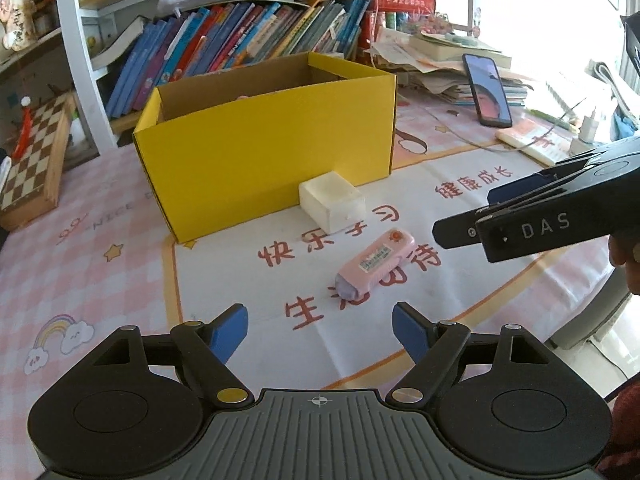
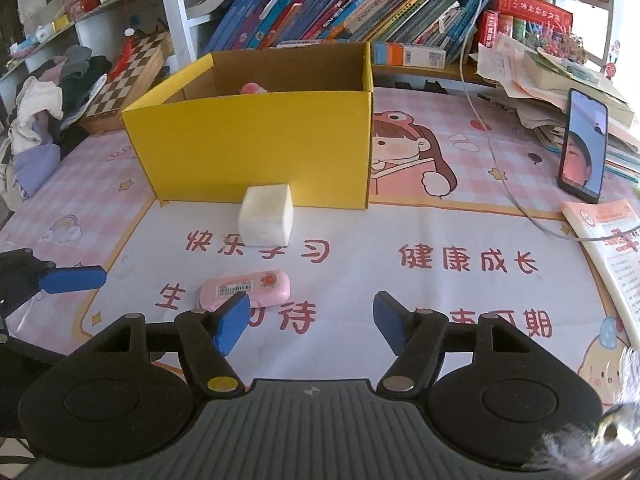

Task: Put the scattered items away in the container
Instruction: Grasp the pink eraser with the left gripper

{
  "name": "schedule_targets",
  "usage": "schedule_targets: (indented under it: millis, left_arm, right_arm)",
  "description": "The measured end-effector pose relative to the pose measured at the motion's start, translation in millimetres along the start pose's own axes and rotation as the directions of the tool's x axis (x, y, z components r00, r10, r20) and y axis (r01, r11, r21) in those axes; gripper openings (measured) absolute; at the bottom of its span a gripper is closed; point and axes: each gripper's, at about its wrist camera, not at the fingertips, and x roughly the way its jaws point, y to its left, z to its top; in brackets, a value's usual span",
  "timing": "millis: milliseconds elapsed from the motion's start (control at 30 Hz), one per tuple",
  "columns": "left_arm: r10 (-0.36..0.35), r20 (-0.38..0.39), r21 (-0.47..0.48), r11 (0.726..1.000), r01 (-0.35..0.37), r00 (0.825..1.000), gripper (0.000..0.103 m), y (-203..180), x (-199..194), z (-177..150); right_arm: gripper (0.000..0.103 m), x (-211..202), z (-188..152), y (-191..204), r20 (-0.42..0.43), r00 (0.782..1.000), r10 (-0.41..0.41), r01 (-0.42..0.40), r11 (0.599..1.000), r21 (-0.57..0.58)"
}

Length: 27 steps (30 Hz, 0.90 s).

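Note:
A yellow cardboard box (image 1: 272,148) (image 2: 256,148) stands open on the desk mat, with a pink item (image 2: 253,89) showing inside. A white block (image 1: 333,200) (image 2: 266,216) lies against the box's front wall. A pink flat gadget (image 1: 374,262) (image 2: 250,289) lies on the mat nearer to me. My left gripper (image 1: 320,330) is open and empty, just short of the pink gadget. My right gripper (image 2: 310,322) is open and empty; its left fingertip (image 2: 232,322) overlaps the gadget's near edge in view. The right gripper also shows from the side in the left wrist view (image 1: 444,234).
A bookshelf (image 2: 340,8) runs behind the box. A phone (image 2: 584,148) leans on a paper stack at the right, with a cable (image 2: 500,168) across the mat and a booklet (image 2: 612,240). A chessboard (image 1: 32,160) and clothes (image 2: 40,120) sit at the left.

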Motion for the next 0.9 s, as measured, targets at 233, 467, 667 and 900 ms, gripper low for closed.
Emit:
schedule_targets:
  millis: [233,467,667,900]
  left_arm:
    - [-0.030,0.002,0.005,1.000,0.030,1.000,0.081,-2.1,7.1,2.9]
    - [-0.062,0.009,0.038,0.997,0.061,0.998,0.076,-10.1,12.9,7.1]
    - [-0.069,-0.008,0.042,0.997,0.069,0.998,0.061,-12.9,26.1,10.8]
    - [-0.102,0.010,0.094,0.990,0.101,0.995,0.052,-25.0,44.2,21.9]
  right_arm:
    - [0.066,4.4,4.0,1.0,-0.006,1.000,0.011,-0.011,1.000,-0.017]
    - [0.066,5.9,6.4,-4.4,-0.004,1.000,0.008,-0.008,1.000,-0.009]
    - [0.064,11.6,10.1,-9.2,-0.009,1.000,0.013,-0.013,1.000,-0.002]
    - [0.063,17.4,16.2,-12.2,-0.006,1.000,0.019,-0.019,1.000,-0.006]
